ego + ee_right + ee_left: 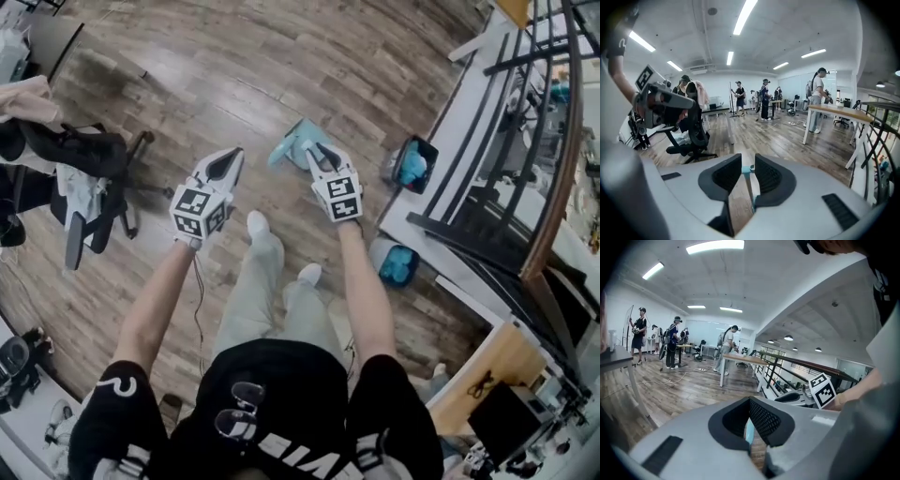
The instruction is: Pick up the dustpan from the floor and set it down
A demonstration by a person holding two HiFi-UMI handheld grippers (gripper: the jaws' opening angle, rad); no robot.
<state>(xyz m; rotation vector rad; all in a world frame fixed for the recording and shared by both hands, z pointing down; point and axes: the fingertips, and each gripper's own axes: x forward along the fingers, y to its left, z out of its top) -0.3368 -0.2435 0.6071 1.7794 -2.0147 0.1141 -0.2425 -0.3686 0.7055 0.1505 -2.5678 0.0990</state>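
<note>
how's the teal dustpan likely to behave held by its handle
Probably stiff: the dustpan holds its shape at the right gripper. Likely light, since one thin handle grip carries it. It may swing or tilt, as the pan hangs beyond the jaws.

We see bright, even light from ceiling light strips (743, 16), a pale sheen on the wooden floor (234, 84), soft shadows, strong fisheye bending with dark corners, and the dustpan (291, 145) slightly blurred.
</note>
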